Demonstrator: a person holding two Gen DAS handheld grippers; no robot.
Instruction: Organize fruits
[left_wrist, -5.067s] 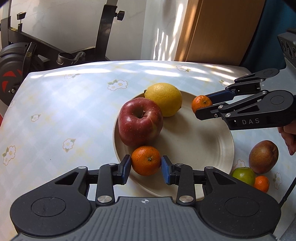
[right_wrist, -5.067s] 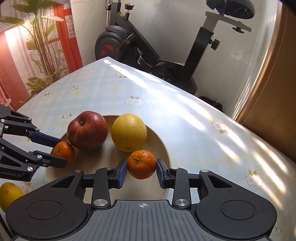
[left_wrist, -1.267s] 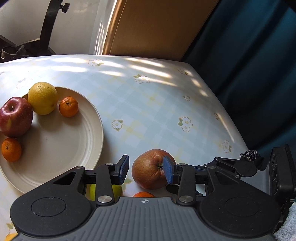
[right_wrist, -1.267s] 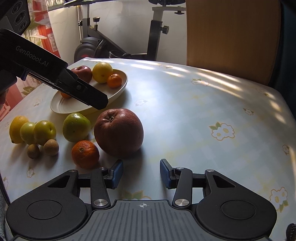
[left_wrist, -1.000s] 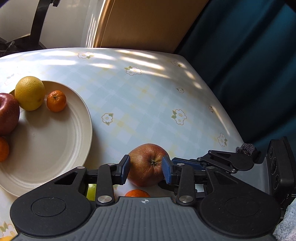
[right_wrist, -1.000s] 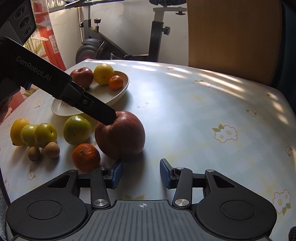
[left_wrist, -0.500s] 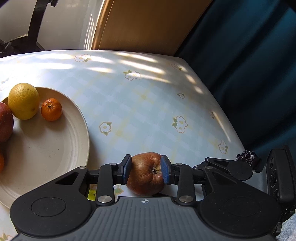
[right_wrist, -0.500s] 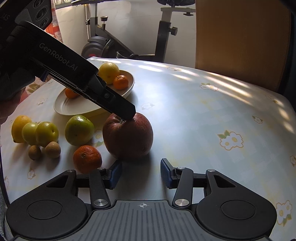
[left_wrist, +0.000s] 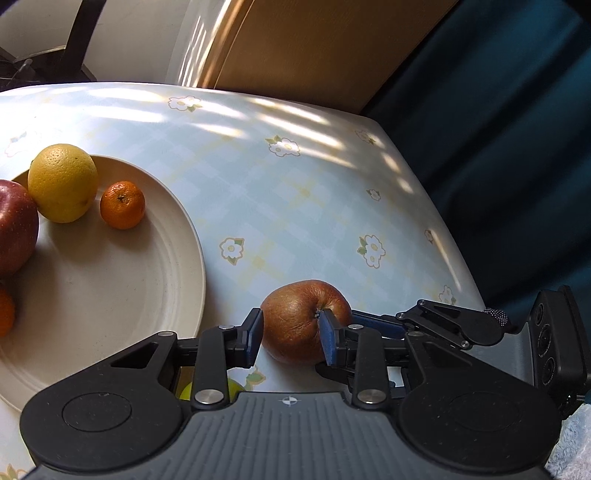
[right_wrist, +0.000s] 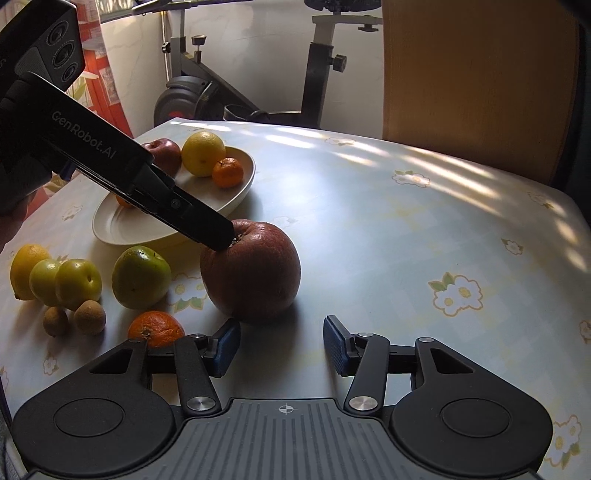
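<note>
A wrinkled brown-red apple (left_wrist: 295, 321) rests on the flowered tablecloth right of the cream plate (left_wrist: 192, 258). My left gripper (left_wrist: 291, 326) is closing on it, one blue pad against its left side and the other at its stem. In the right wrist view the same apple (right_wrist: 255, 273) lies just beyond my right gripper (right_wrist: 282, 343), whose jaws are opening with nothing between them. The left gripper (right_wrist: 192, 218) slants down onto the apple's top there. The plate holds a yellow citrus (left_wrist: 62, 182), a mandarin (left_wrist: 122, 205) and a red apple (left_wrist: 14, 229).
Loose fruit lies left of the apple: a green apple (right_wrist: 140, 277), a mandarin (right_wrist: 157, 328), green plums (right_wrist: 74, 284), a lemon (right_wrist: 26, 269) and two kiwis (right_wrist: 88, 317). The table's edge (left_wrist: 454, 258) drops off at right. An exercise bike (right_wrist: 192, 88) stands behind.
My left gripper left the plate, came over the brown-red apple and narrowed its jaws onto it. My right gripper left the plate's mandarin, sits behind the apple, and its jaws have widened a little.
</note>
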